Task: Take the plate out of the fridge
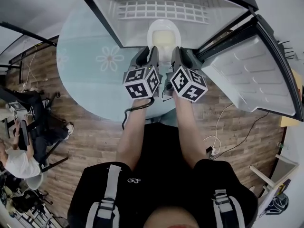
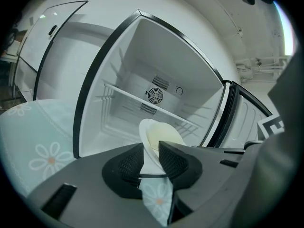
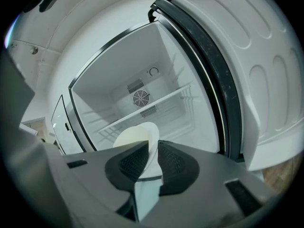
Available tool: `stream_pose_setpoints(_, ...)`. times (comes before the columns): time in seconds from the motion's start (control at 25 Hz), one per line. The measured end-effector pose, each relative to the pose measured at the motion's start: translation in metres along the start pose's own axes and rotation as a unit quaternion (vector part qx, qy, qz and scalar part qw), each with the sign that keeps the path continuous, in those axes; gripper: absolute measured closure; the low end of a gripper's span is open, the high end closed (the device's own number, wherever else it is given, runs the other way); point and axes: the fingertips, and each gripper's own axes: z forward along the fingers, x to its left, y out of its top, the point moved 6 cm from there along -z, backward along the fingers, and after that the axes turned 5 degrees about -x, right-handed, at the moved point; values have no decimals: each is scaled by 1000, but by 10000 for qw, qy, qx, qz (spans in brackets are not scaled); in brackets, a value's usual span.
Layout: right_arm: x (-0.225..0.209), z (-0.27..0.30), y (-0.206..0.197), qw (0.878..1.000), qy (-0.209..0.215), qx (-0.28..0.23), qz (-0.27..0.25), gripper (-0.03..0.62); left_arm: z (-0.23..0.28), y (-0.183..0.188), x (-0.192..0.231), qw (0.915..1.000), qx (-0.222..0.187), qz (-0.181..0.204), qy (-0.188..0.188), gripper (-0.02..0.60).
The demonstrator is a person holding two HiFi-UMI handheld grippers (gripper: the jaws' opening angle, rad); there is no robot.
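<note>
Standing open across the top of the head view, the fridge (image 1: 123,27) sits on the round, flower-printed counter (image 1: 90,75). Its door (image 1: 256,75) is swung wide to the right of the frame, which leaves the whole front free for both arms to reach in side by side. The compartment looks bare apart from a wire shelf (image 1: 161,8) near the back, so nothing crowds the way out.

Both tools sit close together at centre frame, one on each side of the task's thing. The left gripper (image 2: 151,152) has its jaws clenched on the near left part of the plate's rim. The right gripper (image 3: 153,158) grasps the rim on the opposite side in the same way. Two grips on opposite edges probably keep the shallow dish level and stop it swinging, which a single pinch on a thin rim would not.

The plate (image 1: 164,34), pale with a yellowish centre, sits at the mouth of the fridge, just above the grippers in the head view. Whether it has cleared the compartment floor cannot be told.
</note>
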Motion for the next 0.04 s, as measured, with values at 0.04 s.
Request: stream_pose_setpoints(0.04,1,0,-1,10000,5,12,2,534,-1,-1,1,10000,5,-6,12,474)
